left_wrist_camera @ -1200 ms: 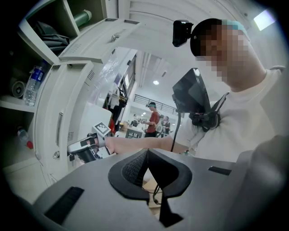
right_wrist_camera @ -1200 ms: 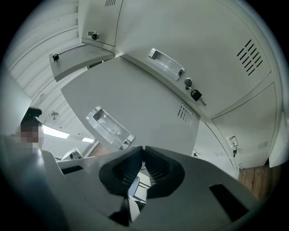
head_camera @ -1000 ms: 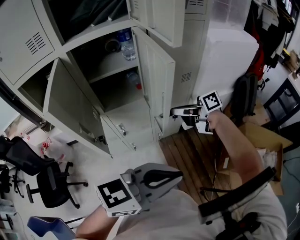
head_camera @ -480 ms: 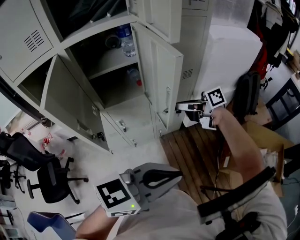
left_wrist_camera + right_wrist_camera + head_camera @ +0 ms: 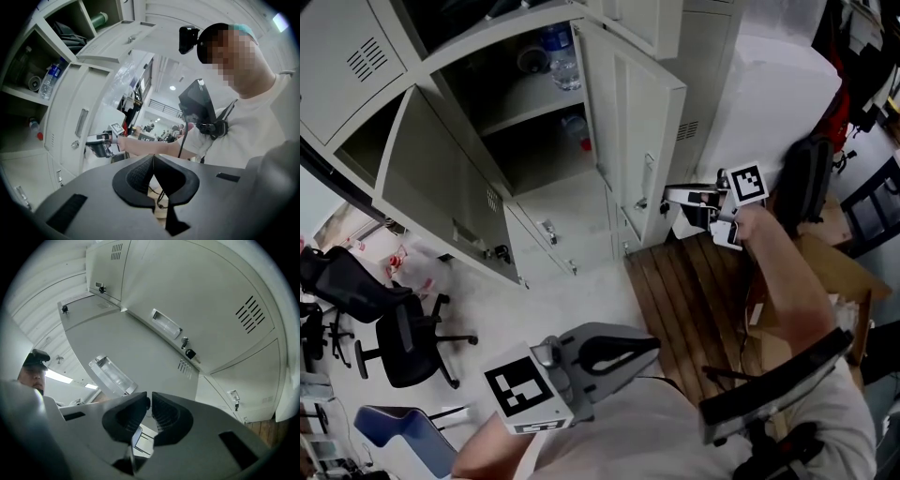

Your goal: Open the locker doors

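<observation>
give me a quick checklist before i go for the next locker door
1. Right gripper free: ok, jaws together, nothing between them.
2. Left gripper free: ok, shut and empty, low by the person's body.
3. Middle door open: ok, swung wide, bottle visible on the shelf.
4. Right gripper clear of that door's handle: cannot tell, it sits close beside it.
5. Bottom door open: not ok, shut.

locker shelf [image 5: 514, 114], bottle [image 5: 563, 58] upright; floor [image 5: 567, 302], chair [image 5: 401, 349]
</observation>
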### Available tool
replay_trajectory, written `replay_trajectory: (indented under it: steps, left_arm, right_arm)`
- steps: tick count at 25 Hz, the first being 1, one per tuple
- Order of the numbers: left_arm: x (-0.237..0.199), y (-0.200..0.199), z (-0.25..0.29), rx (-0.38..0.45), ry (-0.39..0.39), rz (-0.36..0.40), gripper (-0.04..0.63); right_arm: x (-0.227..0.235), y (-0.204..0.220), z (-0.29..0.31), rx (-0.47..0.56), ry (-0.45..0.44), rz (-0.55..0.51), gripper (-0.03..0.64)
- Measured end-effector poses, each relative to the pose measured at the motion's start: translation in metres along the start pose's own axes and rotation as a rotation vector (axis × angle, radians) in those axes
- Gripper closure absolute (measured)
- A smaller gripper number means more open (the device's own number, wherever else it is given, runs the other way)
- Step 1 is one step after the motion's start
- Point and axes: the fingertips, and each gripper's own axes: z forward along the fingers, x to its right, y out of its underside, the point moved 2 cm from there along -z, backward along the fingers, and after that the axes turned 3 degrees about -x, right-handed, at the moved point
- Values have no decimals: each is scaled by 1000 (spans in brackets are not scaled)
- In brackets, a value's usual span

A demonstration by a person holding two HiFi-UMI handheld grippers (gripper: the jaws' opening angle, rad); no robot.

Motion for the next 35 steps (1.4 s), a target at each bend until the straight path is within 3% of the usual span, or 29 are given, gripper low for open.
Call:
replay_trajectory:
  steps: [9, 11, 14, 16, 21, 25, 35]
  left_arm:
    - [17, 8, -13, -7, 31, 29, 584]
    - [24, 8, -24, -3, 31, 41, 584]
    - [35, 11, -47, 4, 22, 46, 584]
    - [42, 19, -66, 1, 16, 54, 584]
    - [64, 42, -117, 5, -14, 65, 584]
    - [87, 67, -160, 0, -36, 86, 584]
    - [139, 129, -244, 13, -89, 63, 584]
  right_arm:
    - [-7, -3, -35, 157, 113, 2, 581]
    - [-10, 0, -60, 217, 257, -20, 580]
    - [-9, 21, -114, 302, 678, -59, 581]
    - [-26, 42, -121, 346, 782, -71, 581]
    - [-89, 113, -75, 395, 780, -108, 591]
    - [-149, 162, 1, 331, 742, -237, 595]
    - [-268, 273, 164, 159, 655, -372, 597]
